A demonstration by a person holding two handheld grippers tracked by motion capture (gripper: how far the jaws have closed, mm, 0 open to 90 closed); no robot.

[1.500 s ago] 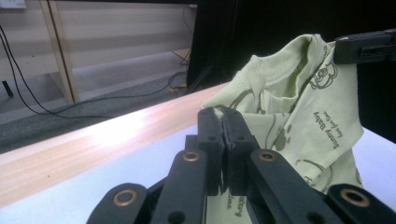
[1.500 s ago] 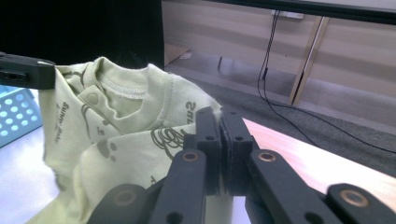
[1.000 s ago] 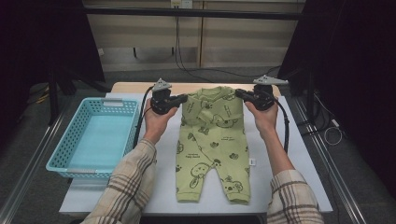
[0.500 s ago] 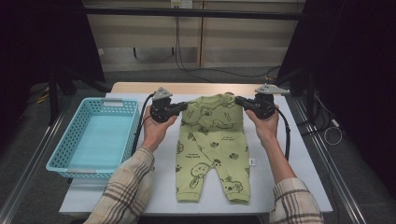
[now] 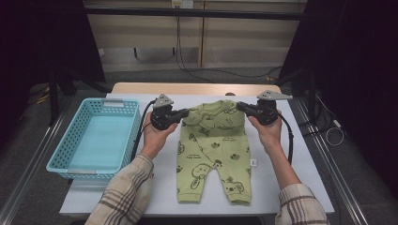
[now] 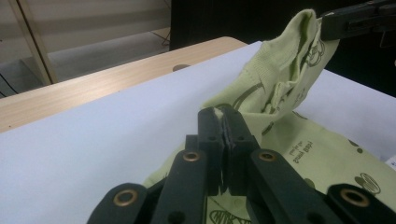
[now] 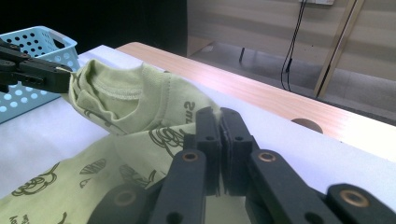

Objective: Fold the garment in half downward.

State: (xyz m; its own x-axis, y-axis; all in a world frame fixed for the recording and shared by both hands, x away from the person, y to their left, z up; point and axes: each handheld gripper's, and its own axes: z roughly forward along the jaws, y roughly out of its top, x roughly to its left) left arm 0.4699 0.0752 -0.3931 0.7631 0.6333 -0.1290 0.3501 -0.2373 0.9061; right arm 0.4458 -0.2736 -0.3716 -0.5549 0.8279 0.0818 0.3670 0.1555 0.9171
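- A green baby romper [image 5: 213,154] lies on the white worktop [image 5: 305,173], legs toward the person.
- The left gripper [image 5: 184,114] and right gripper [image 5: 240,106] pinch its shoulders, lifting them.
- A blue basket [image 5: 75,140] sits left of the romper.

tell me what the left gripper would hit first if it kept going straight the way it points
Most likely the green baby romper it is already clamped on. Beyond that raised top edge, the left gripper points across at the right gripper, though depth is hard to judge.

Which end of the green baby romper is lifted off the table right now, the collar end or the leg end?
The collar end of the green baby romper: left gripper and right gripper pinch its shoulders and hold it raised and folding, while both legs lie flat on the white table.
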